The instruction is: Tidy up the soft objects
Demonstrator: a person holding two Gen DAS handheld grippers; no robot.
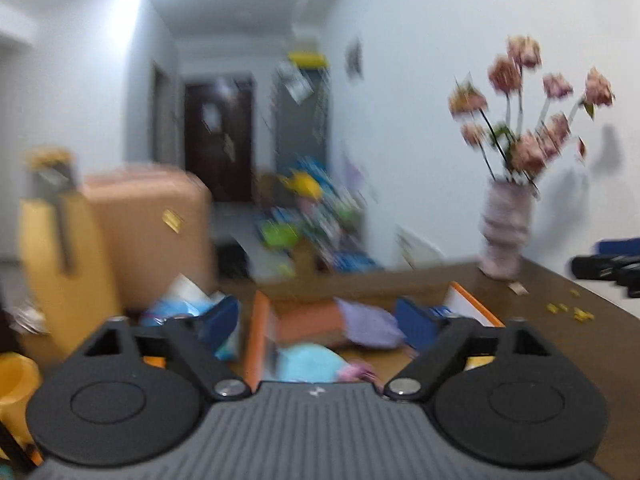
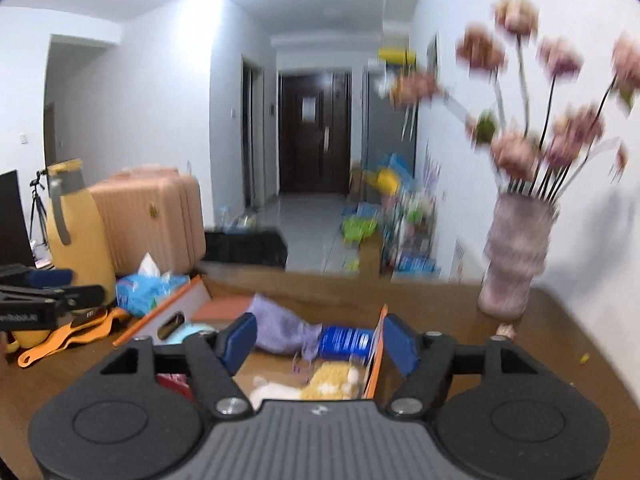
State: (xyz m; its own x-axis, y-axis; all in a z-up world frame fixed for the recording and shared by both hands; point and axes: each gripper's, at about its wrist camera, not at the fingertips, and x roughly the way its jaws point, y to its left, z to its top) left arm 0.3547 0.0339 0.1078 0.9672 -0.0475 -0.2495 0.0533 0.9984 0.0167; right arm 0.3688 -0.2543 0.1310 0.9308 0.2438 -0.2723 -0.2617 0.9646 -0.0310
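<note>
- Both grippers are empty right now. The left gripper (image 1: 322, 320) has its blue pads spread wide with nothing between them, and the right gripper (image 2: 320, 344) is the same, jaws apart and only air in the gap.
- The soft stuff sits in the orange-edged cardboard box (image 2: 168, 312) on the brown wooden table (image 2: 520, 360), just ahead of and below both sets of fingers.
- In the box: a crumpled lilac cloth pouch (image 2: 280, 330), a light blue plush thing (image 1: 308, 362), a yellow-and-white fluffy toy (image 2: 332, 386), and a blue printed packet (image 2: 346, 341) beside the pouch.
- Handling guess: all light and squishy, nothing breakable. They'll deform instead of slipping, so pinch a thick bunched part, not a loose edge.
- For the pouch I'd grab the gathered middle, since a corner would probably just trail.
- Watch the pale ribbed vase of pink flowers (image 2: 514, 256) standing on the right side of the table. It looks tippy.
</note>
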